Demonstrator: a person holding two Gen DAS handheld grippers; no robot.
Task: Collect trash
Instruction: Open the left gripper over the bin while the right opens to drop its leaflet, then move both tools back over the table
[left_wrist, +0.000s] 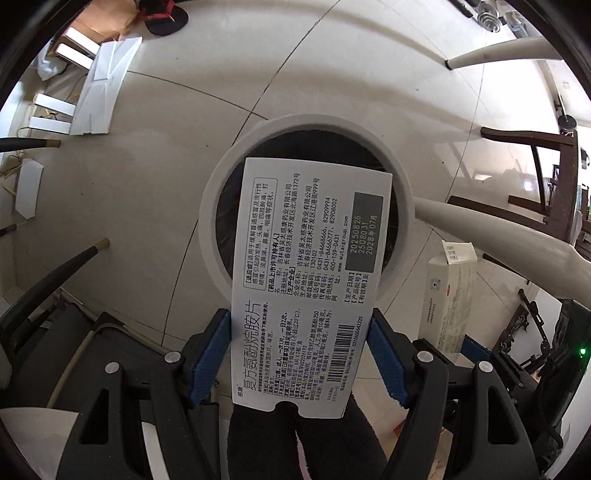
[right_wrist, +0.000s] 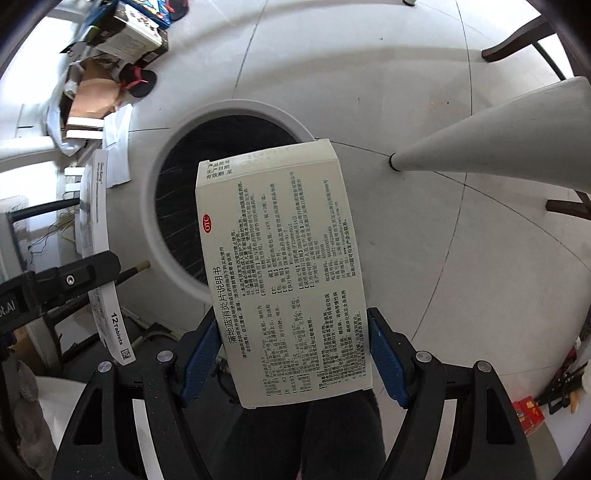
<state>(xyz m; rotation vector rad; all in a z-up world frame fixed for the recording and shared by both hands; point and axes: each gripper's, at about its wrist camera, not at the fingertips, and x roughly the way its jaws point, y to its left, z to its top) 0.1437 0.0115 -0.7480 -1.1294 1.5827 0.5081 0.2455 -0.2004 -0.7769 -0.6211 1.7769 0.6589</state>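
Over the bin, both tongs clamp medicine boxes.

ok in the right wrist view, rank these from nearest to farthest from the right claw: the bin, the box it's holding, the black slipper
1. Box: gripped between the right claw's blue pads, centre of view.
2. Bin: on the floor just beyond the box, its dark opening partly hidden behind it.
3. Black slipper: far upper left, past the bin, beside the clutter.
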